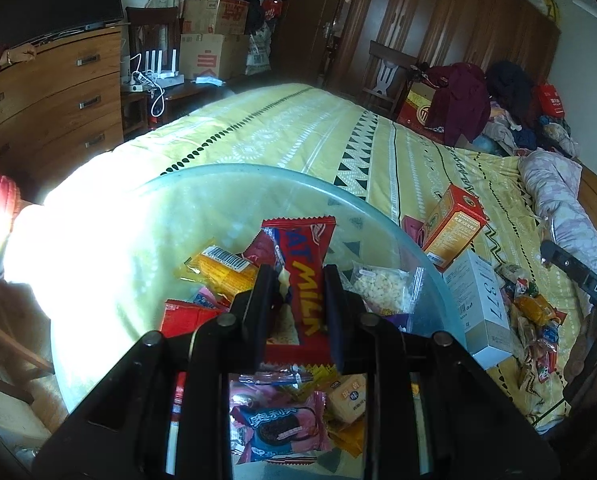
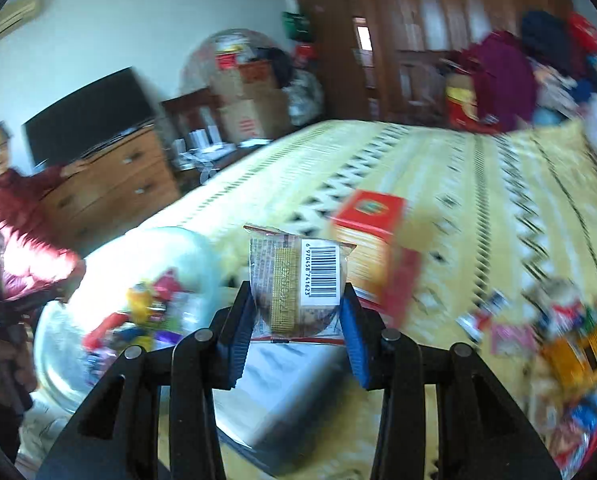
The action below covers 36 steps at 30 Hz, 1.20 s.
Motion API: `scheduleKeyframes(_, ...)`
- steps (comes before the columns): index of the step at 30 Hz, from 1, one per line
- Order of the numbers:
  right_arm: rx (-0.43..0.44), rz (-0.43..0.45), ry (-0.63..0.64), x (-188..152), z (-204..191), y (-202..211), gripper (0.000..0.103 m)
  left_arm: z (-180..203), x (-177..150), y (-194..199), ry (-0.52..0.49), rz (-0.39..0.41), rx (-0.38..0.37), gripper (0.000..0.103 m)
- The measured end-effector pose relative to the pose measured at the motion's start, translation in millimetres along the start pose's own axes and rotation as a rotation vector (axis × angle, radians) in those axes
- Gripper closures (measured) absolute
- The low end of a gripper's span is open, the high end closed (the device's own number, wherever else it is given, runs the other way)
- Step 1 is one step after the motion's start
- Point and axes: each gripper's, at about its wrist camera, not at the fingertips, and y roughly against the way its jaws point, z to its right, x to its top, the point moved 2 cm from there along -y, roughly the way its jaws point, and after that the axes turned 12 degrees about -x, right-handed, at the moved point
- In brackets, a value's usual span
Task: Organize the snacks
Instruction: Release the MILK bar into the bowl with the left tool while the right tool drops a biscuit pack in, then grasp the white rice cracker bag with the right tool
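While the left gripper (image 1: 296, 300) hovers over the glass bowl (image 1: 378, 216) of snacks, jaws clamped on a red milk bar (image 1: 308, 276), the right gripper (image 2: 298, 316) holds a barcoded snack packet (image 2: 298, 280) pinched above the bed (image 2: 478, 200).

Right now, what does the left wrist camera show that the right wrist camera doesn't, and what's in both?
Left wrist only: the left gripper shut on the red oat milk bar over the bowl, and a pink cookie pack inside.

Right wrist only: the right gripper shut on a barcoded snack packet, and a person in red.

Both: the glass bowl, the orange box, the yellow bedspread.
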Motion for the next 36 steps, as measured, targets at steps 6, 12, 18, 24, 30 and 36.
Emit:
scheduleKeyframes(6,0.197,-0.042,0.144,26.2,-110.9,-27.4,0.058,-5.2,7.1,14.3,0.010,0.033,0.031,0.078)
scheduleKeyframes(12,0.221,-0.119,0.265,19.5,-171.7,-54.3,0.044,5.3,11.0,14.4,0.011,0.044,0.002,0.056)
scheduleKeyframes(18,0.182,-0.081,0.133,-15.0,-86.2,-9.5,0.044,67.2,5.4,-2.8,-0.107,0.062,-0.091,0.038)
scheduleKeyframes(24,-0.066,-0.195,-0.084,-87.2,97.2,15.5,0.044,195.0,-6.6,-19.2,-0.298,0.057,-0.342,0.038)
scheduleKeyframes(30,-0.266,-0.253,-0.214,-103.0,259.3,30.5,0.044,297.9,-47.7,-53.9,-0.401,-0.061,-0.583,0.038)
scheduleKeyframes(36,-0.335,-0.310,-0.333,-61.9,392.0,-20.8,0.044,315.3,-92.0,-111.5,-0.407,-0.198,-0.615,0.038)
